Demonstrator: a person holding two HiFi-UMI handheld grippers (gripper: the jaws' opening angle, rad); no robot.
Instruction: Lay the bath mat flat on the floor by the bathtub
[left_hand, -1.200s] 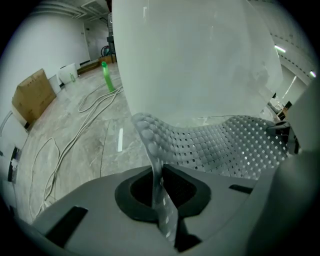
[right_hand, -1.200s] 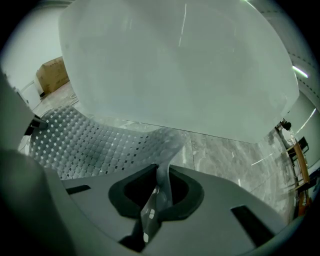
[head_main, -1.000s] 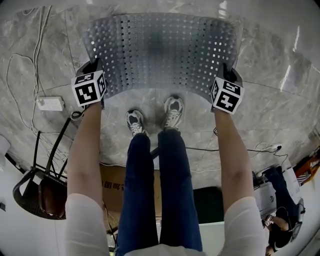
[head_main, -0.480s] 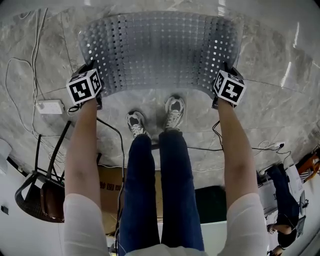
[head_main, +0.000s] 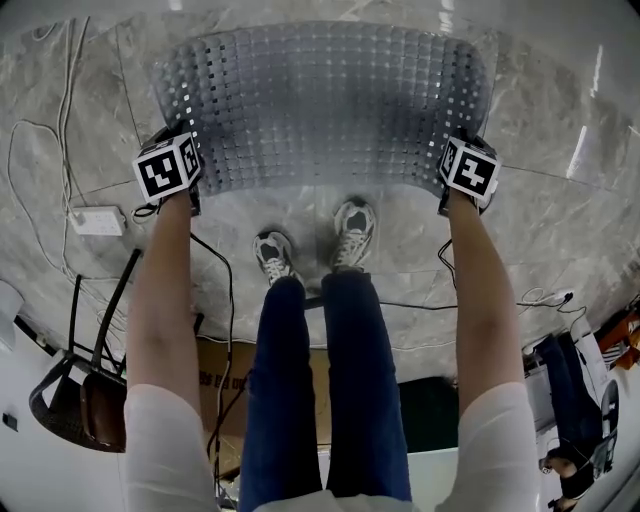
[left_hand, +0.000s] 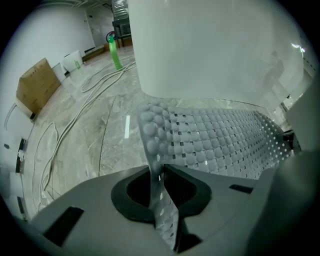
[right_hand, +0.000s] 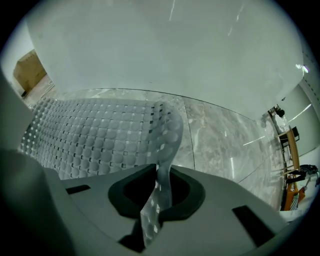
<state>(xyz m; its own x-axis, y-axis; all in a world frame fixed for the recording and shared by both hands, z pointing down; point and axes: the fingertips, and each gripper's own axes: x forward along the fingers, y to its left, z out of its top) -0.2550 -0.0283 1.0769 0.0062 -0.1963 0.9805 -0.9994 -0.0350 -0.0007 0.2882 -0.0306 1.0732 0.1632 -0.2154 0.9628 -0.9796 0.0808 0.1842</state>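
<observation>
The bath mat (head_main: 322, 105) is a clear, perforated sheet with rows of small bumps, spread over the marble floor (head_main: 560, 230) ahead of the person's shoes. My left gripper (head_main: 178, 190) is shut on its near left corner, my right gripper (head_main: 456, 195) on its near right corner. In the left gripper view the mat (left_hand: 215, 140) runs up from between the jaws (left_hand: 161, 182) toward the white bathtub wall (left_hand: 210, 50). In the right gripper view the mat's edge (right_hand: 165, 145) curls up out of the shut jaws (right_hand: 159, 187), with the tub wall (right_hand: 165, 45) close behind.
A white power strip (head_main: 97, 220) and loose cables (head_main: 40, 130) lie on the floor at left. A black chair (head_main: 70, 390) stands at lower left, a cardboard box (head_main: 222, 370) behind the legs. Another person (head_main: 575, 440) sits at lower right.
Both grippers have moved forward and a little outward with the mat's near corners. The mat lies farther from the shoes and looks more spread out.
</observation>
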